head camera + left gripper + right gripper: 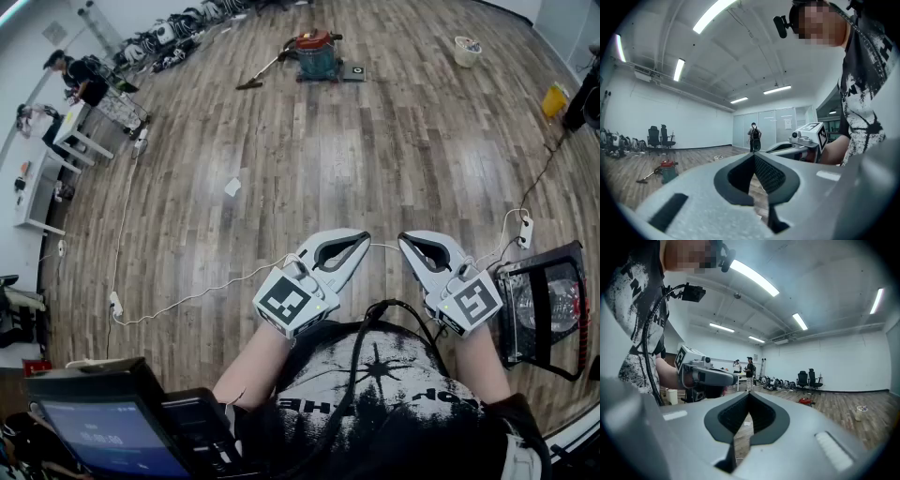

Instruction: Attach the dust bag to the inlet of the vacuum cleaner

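Looking down, the head view has the left gripper [349, 251] and the right gripper [419, 251] side by side in front of the person's black printed shirt [375, 394], tips near each other. The teal drum vacuum cleaner with a red lid [314, 54] stands far off across the brown wooden plank floor [375, 141], well apart from both. Only a thin white cable [187, 298] and a small white scrap [232, 187] lie between. A white bucket [466, 50] sits right of the vacuum cleaner, and a black wire-framed box [548, 305] just beside the right gripper.

The left gripper view adds the jaws: shut together, nothing between them. The vacuum cleaner shows low at left, and a person with a backpack [753, 137] by the glass wall.

The right gripper view shows its jaws likewise closed and empty, the left gripper close by, and black office chairs [808, 379] along the wall
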A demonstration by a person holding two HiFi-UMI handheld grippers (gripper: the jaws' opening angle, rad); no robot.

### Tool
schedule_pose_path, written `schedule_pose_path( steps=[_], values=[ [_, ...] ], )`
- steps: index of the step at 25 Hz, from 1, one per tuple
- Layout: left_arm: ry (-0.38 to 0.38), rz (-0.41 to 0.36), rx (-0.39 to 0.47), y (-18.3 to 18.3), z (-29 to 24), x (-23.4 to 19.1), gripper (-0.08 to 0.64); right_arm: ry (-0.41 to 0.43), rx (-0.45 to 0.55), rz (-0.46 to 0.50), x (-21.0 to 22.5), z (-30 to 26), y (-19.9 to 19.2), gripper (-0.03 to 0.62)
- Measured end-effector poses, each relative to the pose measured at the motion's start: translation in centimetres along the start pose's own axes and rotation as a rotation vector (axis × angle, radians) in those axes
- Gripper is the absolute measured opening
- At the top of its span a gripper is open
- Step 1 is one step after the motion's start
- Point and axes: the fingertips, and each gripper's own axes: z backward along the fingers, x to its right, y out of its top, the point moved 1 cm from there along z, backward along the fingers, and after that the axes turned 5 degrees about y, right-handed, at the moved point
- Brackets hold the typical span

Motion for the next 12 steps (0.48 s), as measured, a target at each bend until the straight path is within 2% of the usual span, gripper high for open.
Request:
schedule_pose_path(
  steps=[8,12],
  values=[
    [-0.001,-0.013,0.016,-0.14,-0.27,0.36,-0.002,0.003,0.012,-0.002,0.15,0.25,-0.29,0.005],
    [0.004,-0.009,-0.007,-0.06,-0.46,0.72,-0.002,0.004,0.022,-0.012,0.23,0.69,-0.07,0.005]
  ],
)
